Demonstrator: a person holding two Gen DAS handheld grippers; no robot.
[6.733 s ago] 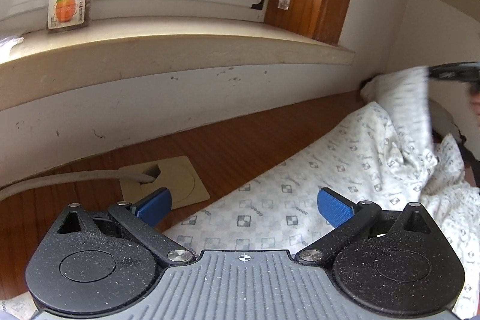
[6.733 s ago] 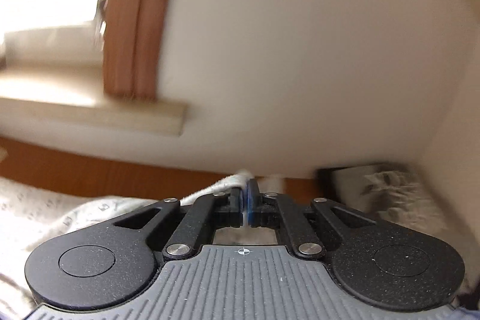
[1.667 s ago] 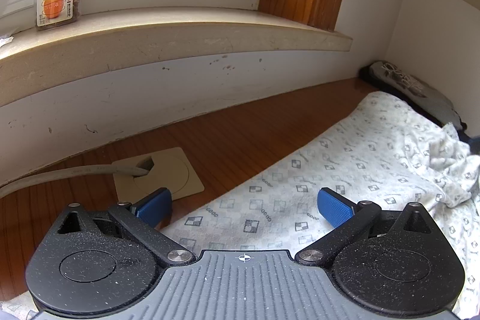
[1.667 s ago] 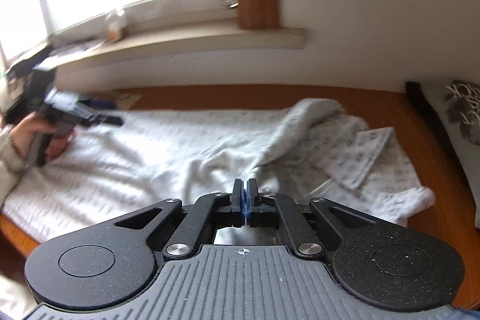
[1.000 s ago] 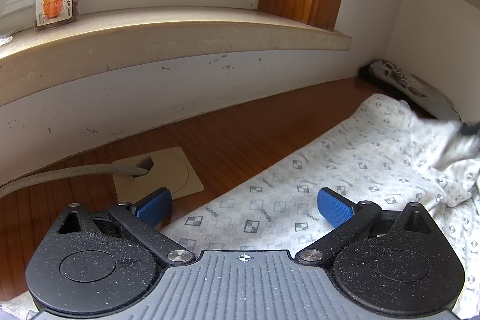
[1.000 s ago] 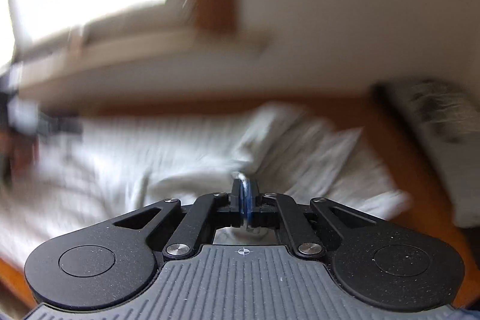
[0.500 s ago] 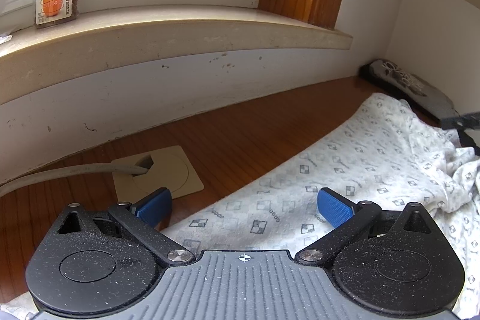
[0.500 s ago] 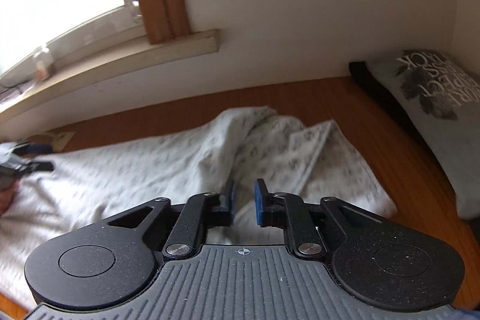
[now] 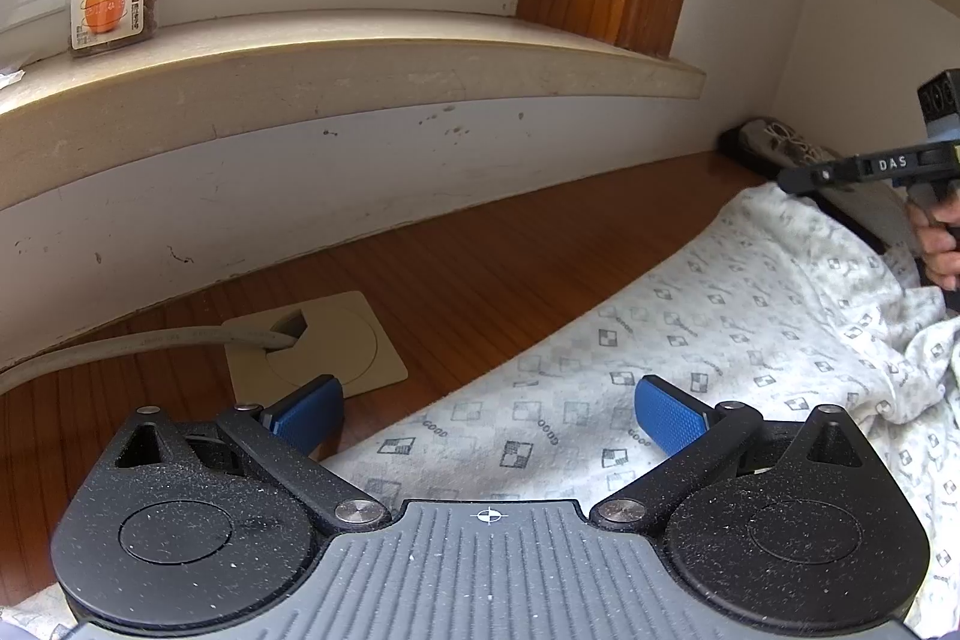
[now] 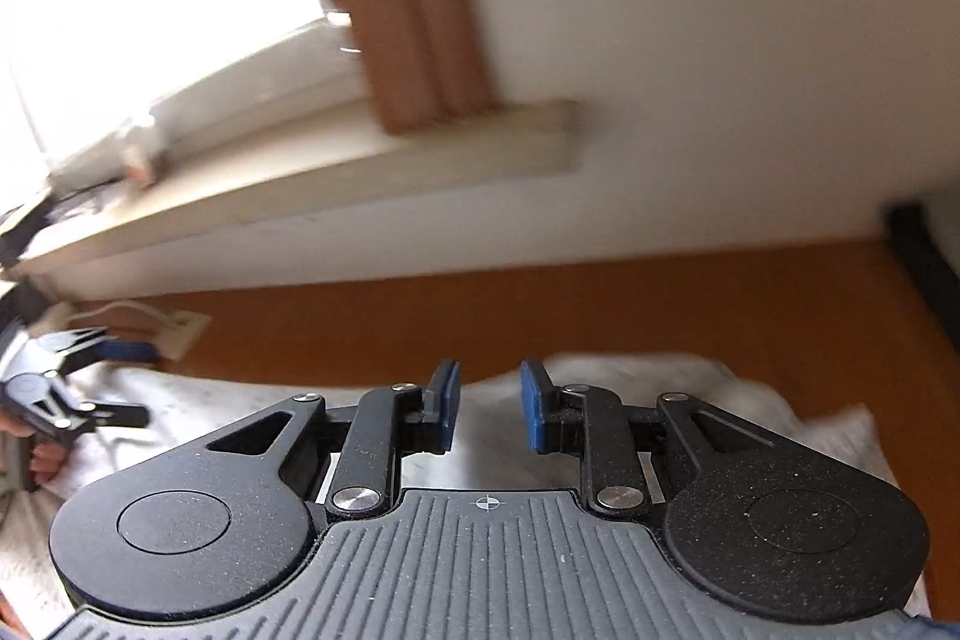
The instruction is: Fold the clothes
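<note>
**Right claw lets the cloth go**

Over the wooden desk (image 9: 480,250) my right gripper (image 10: 489,406) is parting its jaws, nothing between the blue pads, where a second ago it pinched a fold of the patterned garment (image 9: 750,340). That garment now lies spread flat beneath me, its far end rumpled. My left gripper (image 9: 489,415) has not budged, jaws wide above the near hem, beside the cable plate (image 9: 336,340).

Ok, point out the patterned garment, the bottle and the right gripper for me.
patterned garment (image 9: 750,334), left wrist view, flat printed cloth.
bottle (image 9: 111,4), left wrist view, orange label.
right gripper (image 10: 485,406), right wrist view, midway between the fingers.
</note>
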